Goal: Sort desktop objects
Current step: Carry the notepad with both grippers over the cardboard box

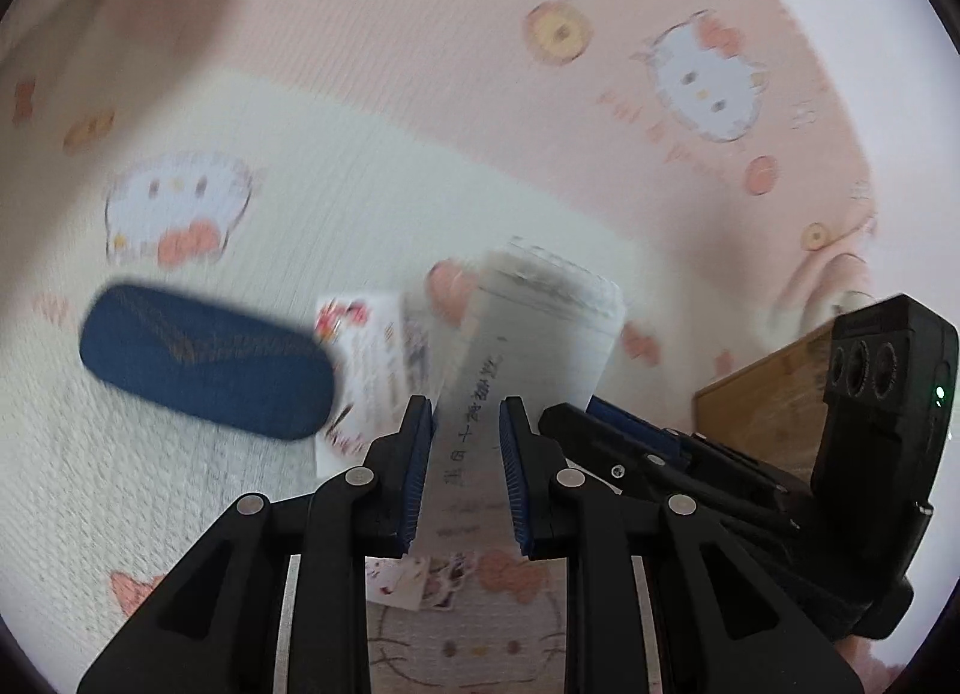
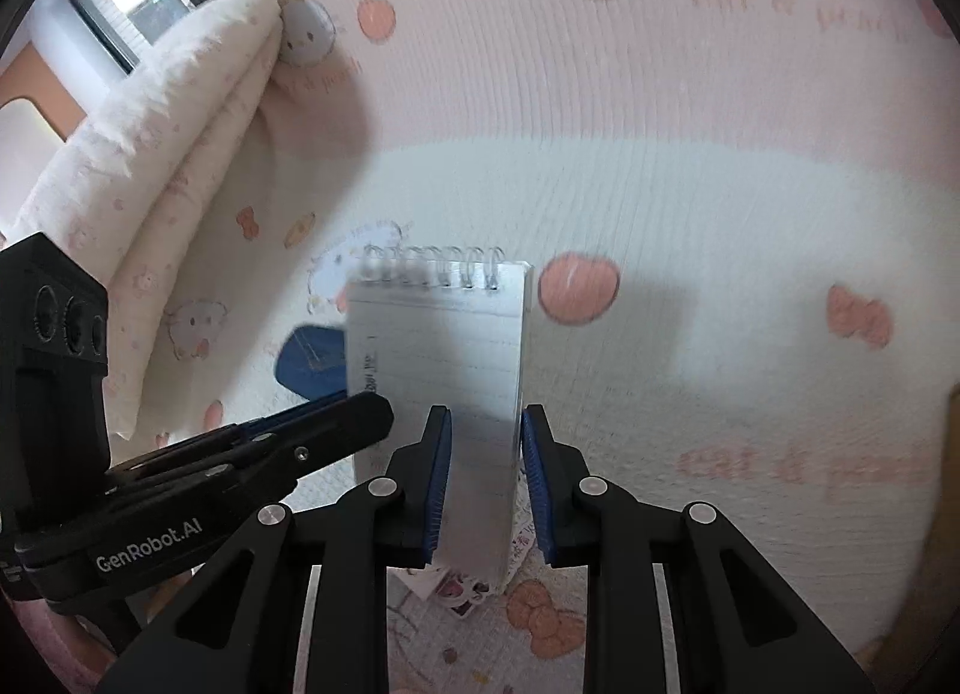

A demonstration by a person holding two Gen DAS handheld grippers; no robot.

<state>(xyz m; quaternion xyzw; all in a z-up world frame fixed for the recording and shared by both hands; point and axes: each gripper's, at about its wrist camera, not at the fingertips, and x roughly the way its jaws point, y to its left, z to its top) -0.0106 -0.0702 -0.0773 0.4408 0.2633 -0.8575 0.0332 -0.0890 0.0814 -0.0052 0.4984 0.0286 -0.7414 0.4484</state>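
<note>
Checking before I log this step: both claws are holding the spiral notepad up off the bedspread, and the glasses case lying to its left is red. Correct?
Not quite: the glasses case is dark blue, not red, as the left wrist view shows. The rest holds: the left claw and the right claw both hold the spiral notepad above the bedspread.

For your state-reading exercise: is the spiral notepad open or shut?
Open: a lined page with handwriting faces the camera on the notepad, below the spiral rings.

The left gripper point(image 1: 467, 469) clamps a lined spiral notepad point(image 1: 528, 334) raised above the cartoon-cat bedsheet point(image 1: 420, 94), with a dark blue glasses case point(image 1: 207, 361) and sticker sheet point(image 1: 369, 370) lying beneath, the right gripper point(image 1: 630, 442) alongside.
</note>
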